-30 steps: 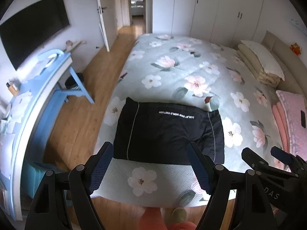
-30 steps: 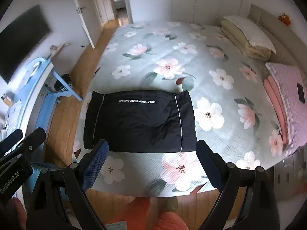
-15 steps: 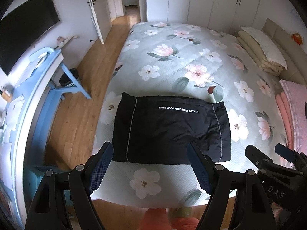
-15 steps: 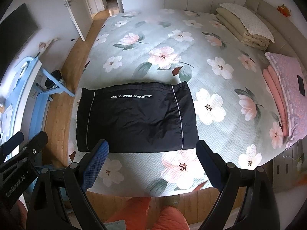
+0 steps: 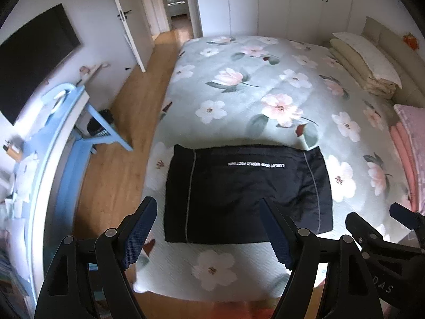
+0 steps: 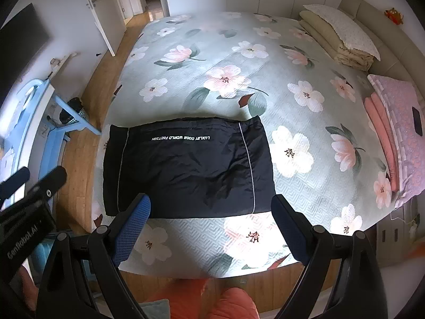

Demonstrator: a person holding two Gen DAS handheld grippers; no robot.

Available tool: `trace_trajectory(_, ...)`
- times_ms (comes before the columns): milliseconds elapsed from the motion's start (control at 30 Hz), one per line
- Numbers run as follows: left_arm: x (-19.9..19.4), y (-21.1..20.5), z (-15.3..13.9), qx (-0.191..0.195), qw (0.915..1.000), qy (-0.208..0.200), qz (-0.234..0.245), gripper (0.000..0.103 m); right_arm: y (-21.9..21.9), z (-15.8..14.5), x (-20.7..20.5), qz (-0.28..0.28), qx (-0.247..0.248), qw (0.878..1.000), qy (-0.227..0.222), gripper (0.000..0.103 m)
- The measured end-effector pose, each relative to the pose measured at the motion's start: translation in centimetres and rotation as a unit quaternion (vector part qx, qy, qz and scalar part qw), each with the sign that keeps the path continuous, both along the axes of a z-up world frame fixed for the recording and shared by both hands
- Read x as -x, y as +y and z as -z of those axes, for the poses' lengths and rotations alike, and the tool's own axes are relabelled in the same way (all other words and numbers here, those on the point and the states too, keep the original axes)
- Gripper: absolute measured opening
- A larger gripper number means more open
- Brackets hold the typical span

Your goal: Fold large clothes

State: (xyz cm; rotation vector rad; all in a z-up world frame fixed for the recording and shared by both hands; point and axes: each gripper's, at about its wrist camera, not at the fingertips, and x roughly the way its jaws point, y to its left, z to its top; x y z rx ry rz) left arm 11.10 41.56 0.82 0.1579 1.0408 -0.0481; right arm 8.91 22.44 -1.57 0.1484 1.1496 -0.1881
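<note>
Jacket (image 5: 247,194), black, folded into a flat rectangle, lies near the foot edge of the bed (image 5: 265,79), toward its left side. Thin pale piping runs down each side of the rectangle; a line of white lettering crosses the upper part, reading upside down from both wrist views. Light creasing shows on the right half of the fabric. All four edges rest on the floral quilt; nothing lies on top of it.

Left gripper (image 5: 209,231): jaws spread wide, nothing between the blue pads (image 5: 138,231). It hangs above the foot of the bed, clear of the jacket.

Right gripper (image 6: 212,226): jaws likewise spread, pads (image 6: 131,226) bare, held above the near edge of the jacket without touching it. Each gripper shows at the margin of the other's view.

Containers: a dark basket (image 5: 99,127) stands on the wood floor under the blue table (image 5: 66,111), left of the bed. Contents too dark to tell.

On the bed, well apart from the jacket: a stack of cream bedding (image 6: 337,37) at the far right by the headboard, and a pink blanket (image 6: 398,122) over folded coral cloth at the right edge, with a small dark object lying on the pink blanket.

Wardrobe (image 5: 279,2) doors closed along the far wall. Dark screen (image 5: 34,58) on the left wall.
</note>
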Motion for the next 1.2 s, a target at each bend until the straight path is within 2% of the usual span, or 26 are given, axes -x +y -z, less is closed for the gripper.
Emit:
trace_trajectory(433, -1.7, 0.7, 1.1, -0.017, 0.9997, 0.009, -0.017, 0.08, 0.3, 1.0, -1.4, 0.0, -0.003, 1.0, 0.012, 0.093)
trace_trajectory(800, -2.2, -0.2, 1.4, -0.024, 0.9996, 0.009, -0.009, 0.08, 0.2, 1.3, -2.2, 0.001, 0.001, 1.0, 0.016, 0.093)
trace_trajectory(1000, -3.0, 0.2, 1.9, -0.045, 0.9985, 0.009, -0.028, 0.08, 0.2, 1.6, -2.2, 0.004, 0.002, 1.0, 0.019, 0.093)
trace_trajectory(1200, -3.2, 0.4, 2.4, -0.041, 0.9986, 0.018, -0.029, 0.08, 0.0, 2.1, -2.4, 0.007, 0.001, 1.0, 0.024, 0.093)
